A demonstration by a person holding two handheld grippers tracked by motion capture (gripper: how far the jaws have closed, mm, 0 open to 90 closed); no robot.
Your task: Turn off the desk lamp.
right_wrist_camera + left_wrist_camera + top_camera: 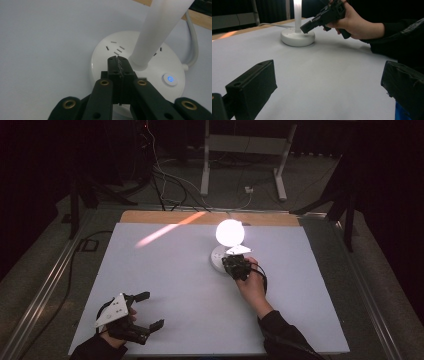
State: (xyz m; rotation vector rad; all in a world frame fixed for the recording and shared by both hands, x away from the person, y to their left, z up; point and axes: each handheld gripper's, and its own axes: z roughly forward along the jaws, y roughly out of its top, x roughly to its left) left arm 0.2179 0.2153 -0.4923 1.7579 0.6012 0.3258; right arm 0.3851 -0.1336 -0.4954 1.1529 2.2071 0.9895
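The lamp [229, 245] stood on the white desk [175, 285], toward the far edge and right of centre. Its globe [230, 232] was lit and glared white in the high view. In the right gripper view its round white base [105, 62] carried rows of small slots, a white stem [160, 30] rising from the middle, and a power button [170, 79] with a blue glow near the right rim. A white cord [193, 42] left the base on the far side toward the wooden strip [150, 216] at the desk's back edge.

The right gripper [234, 263] was held by the person's right hand [252, 285] directly at the near side of the base. Its jaws were pressed fully together with nothing between them, and the joined tips sat over the top of the base, just beside the foot of the stem; contact with the base could not be confirmed. In the left gripper view the same gripper [305, 28] pointed down at an angle to the base.

The left gripper [150, 310] rested at the near left corner of the desk, well apart from the lamp. Its jaws stood wide open and held nothing, with bare desk surface between them.
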